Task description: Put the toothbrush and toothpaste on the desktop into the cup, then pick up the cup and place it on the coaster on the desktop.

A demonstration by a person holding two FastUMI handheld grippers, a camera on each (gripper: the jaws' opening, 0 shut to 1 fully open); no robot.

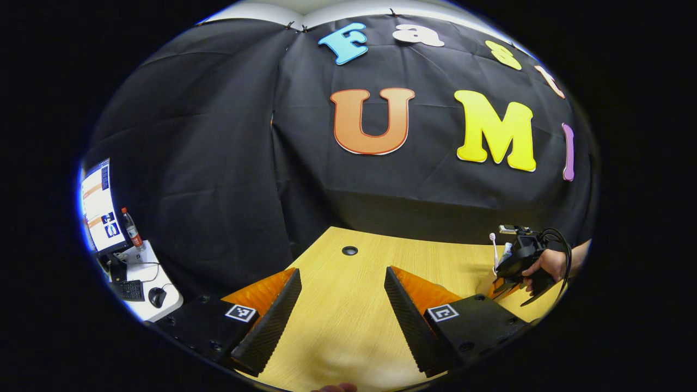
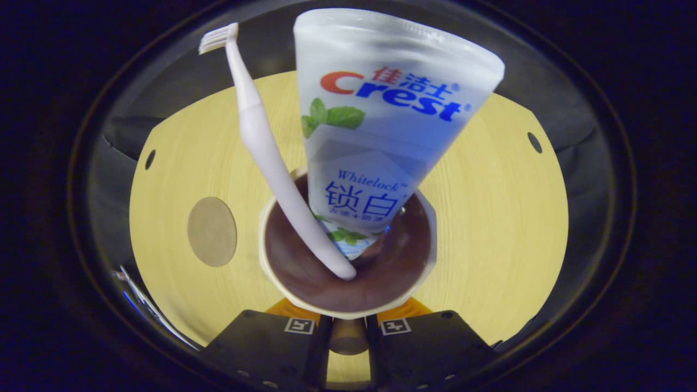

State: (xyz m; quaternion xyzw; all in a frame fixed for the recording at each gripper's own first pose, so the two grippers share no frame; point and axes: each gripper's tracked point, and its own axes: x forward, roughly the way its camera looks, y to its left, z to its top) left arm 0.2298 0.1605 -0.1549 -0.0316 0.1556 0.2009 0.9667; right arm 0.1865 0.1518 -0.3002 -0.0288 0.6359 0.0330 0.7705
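Right gripper (image 2: 348, 326), fingers nearly together, is pinching the cup (image 2: 348, 261) at its near rim or handle, low centre; toothbrush (image 2: 272, 163) and toothpaste (image 2: 375, 125) are leaning inside. I'm keeping it level while heading for the coaster (image 2: 212, 232), centre-left. Left gripper (image 1: 343, 310) is idling wide open.

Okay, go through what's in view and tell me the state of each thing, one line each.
toothbrush: standing in the cup, head up, leaning.
toothpaste: standing in the cup, cap end down.
cup: upright, gripped at its near rim.
coaster: flat on the desktop, bare, apart from the cup.
right gripper: shut on the cup.
left gripper: open, holding nothing.
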